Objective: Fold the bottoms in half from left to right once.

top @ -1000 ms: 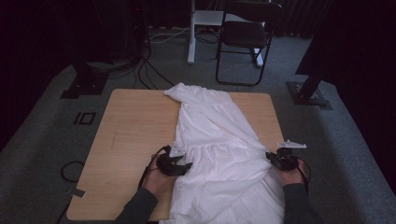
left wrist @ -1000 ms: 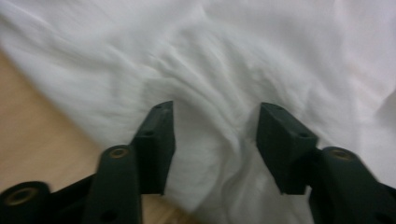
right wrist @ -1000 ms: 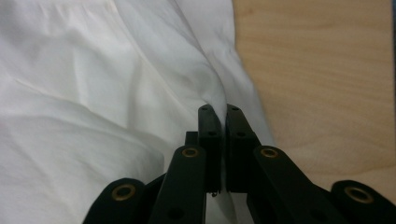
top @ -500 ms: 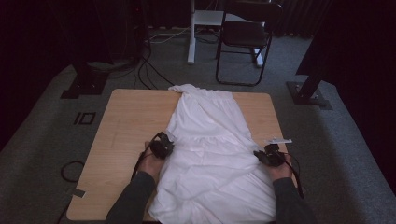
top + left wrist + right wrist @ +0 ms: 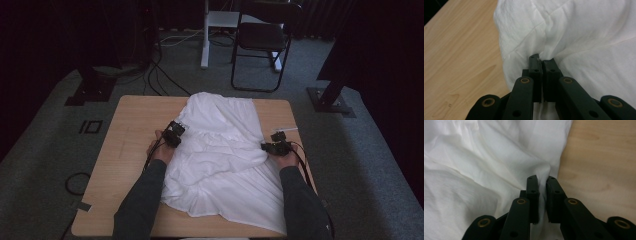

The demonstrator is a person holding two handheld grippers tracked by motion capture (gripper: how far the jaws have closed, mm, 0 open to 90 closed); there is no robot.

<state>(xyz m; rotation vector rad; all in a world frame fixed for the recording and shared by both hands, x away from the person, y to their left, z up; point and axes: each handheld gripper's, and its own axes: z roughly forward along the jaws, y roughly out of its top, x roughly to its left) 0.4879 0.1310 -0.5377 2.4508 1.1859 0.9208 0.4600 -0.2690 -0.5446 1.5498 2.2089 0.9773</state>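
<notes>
On the near side: a pale wooden counter (image 5: 125, 150) carries a white cloth (image 5: 225, 165); its bare wood shows at the left and along the right edge.
Floor: grey carpet surrounds the counter, with a black cable loop (image 5: 77, 184) lying at the left.
Far room: a black folding chair (image 5: 262, 42) stands beyond the counter, a white stand (image 5: 205, 35) beside it, and dark stand bases at the left (image 5: 92, 90) and right (image 5: 332, 100); the background is dim.
Forearms: two dark sleeves come in from the bottom edge, one at each side of the cloth.
Left claw (image 5: 174, 134): held at the cloth's left edge about halfway up the counter; in the left gripper view (image 5: 541, 61) its black jaws are pressed nearly together, pinching a fold of the cloth.
Right claw (image 5: 275, 146): held at the cloth's right edge, slightly nearer the person than the left; in the right gripper view (image 5: 541, 181) its jaws are narrow, with a ridge of cloth nipped between them, bare wood just beside.
Cloth position: it lies down the counter's middle, from the near edge to the far edge.
Cloth look: plain white, thin, rumpled, with creases running between the two claws; wider near the person and bunched into a rounded heap at the far end.
</notes>
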